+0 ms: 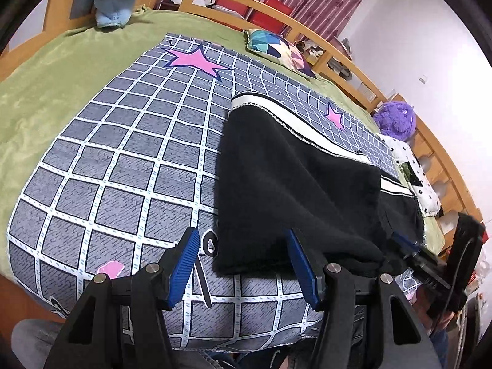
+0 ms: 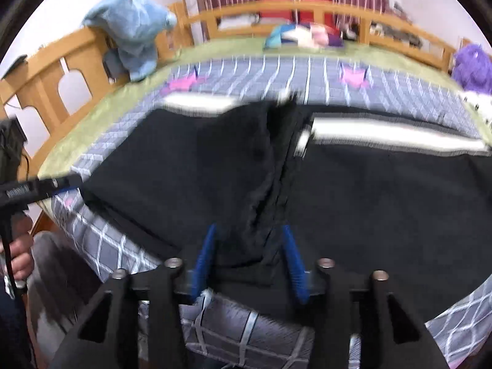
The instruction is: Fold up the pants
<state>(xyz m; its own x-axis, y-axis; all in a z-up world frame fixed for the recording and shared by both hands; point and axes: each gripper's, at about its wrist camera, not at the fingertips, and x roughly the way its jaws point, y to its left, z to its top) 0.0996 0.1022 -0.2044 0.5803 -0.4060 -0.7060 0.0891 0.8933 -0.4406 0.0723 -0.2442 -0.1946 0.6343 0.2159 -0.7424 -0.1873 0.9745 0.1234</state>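
Note:
Black pants (image 1: 295, 166) with a white side stripe (image 1: 295, 123) lie spread on a grey checked sheet (image 1: 129, 141) with pink stars. My left gripper (image 1: 241, 232) stands open at the pants' near left corner; its right pad (image 1: 299, 264) is over the fabric's edge and its left pad (image 1: 184, 261) is over bare sheet. In the blurred right wrist view the pants (image 2: 384, 200) fill the middle. A bunched ridge of black fabric (image 2: 264, 190) runs between the parted pads of my right gripper (image 2: 249, 227), which is open. The right gripper's body (image 1: 430, 261) also shows in the left wrist view.
The sheet lies on a green bed cover (image 1: 61, 70) inside a wooden bed frame (image 1: 347, 58). A light blue plush (image 2: 135, 37) hangs on the rail, a colourful pillow (image 1: 276, 46) and a purple plush (image 1: 396, 120) lie at the far side. A hand (image 2: 18, 255) holds the other gripper.

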